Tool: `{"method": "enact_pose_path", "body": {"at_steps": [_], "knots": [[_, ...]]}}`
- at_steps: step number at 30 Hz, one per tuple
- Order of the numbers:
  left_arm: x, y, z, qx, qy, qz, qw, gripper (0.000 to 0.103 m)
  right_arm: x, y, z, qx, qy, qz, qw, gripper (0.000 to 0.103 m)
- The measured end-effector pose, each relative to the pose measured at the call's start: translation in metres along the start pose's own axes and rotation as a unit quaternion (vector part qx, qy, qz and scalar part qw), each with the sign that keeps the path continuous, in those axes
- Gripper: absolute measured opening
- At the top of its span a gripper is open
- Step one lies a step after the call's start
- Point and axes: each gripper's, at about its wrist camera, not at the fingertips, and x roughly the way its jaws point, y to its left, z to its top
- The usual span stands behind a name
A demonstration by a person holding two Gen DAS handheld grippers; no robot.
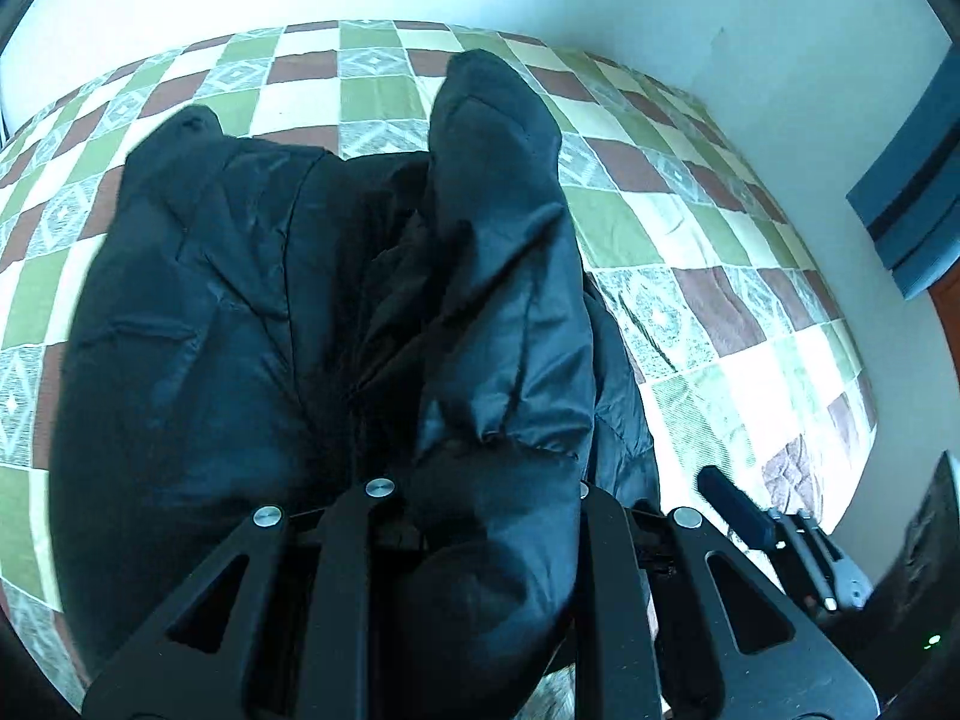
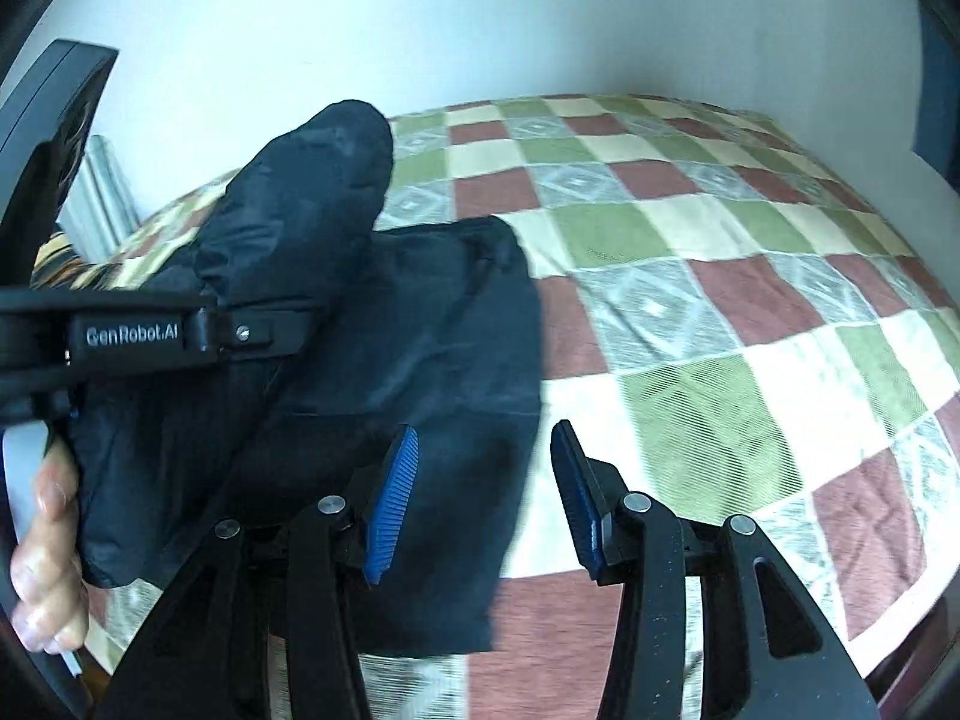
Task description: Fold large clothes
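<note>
- Left gripper (image 1: 480, 516) is clamped on a bunched fold of the black padded jacket (image 1: 252, 312); the cloth fills the gap between its black fingers and hides the tips.
- Right gripper (image 2: 486, 498) stands with its jaws apart, blue ribbed pads (image 2: 393, 504) facing each other, nothing pressed between them; the jacket's edge lies under the left-hand pad and the bedspread shows beneath the other.
- Jacket: most of it lies spread on the bed, while one puffy sleeve (image 1: 498, 192) is lifted and runs up from the left gripper's grip, its rounded cuff end pointing toward the wall.
- From the right wrist view, the left gripper's body crosses the frame sideways above the jacket, with a person's hand (image 2: 45, 546) on its handle at the picture's left edge.
- Bedspread (image 1: 690, 276): checked in green, brownish red, cream and patterned grey squares.
- Pale wall (image 2: 360, 30) rises behind the bed.
</note>
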Motion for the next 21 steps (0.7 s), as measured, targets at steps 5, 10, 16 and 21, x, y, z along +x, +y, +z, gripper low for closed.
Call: {"method": "enact_pose_path", "body": {"at_steps": [5, 10, 16, 21], "knots": [[0.010, -0.016, -0.011, 0.020, -0.022, 0.036, 0.9989, 0.018, 0.002, -0.025, -0.005, 0.023, 0.013, -0.009, 1.000, 0.049], [-0.001, -0.021, -0.018, 0.028, -0.045, 0.046, 0.9975, 0.025, -0.008, -0.034, -0.006, 0.029, 0.005, -0.012, 0.999, 0.056], [-0.029, -0.026, -0.022, 0.026, -0.068, 0.029, 0.9969, 0.048, -0.010, -0.037, -0.001, 0.033, 0.001, -0.013, 0.999, 0.057], [-0.065, -0.030, -0.026, 0.026, -0.084, -0.013, 0.9960, 0.063, -0.018, -0.034, 0.004, 0.036, -0.003, -0.004, 0.999, 0.057]]}}
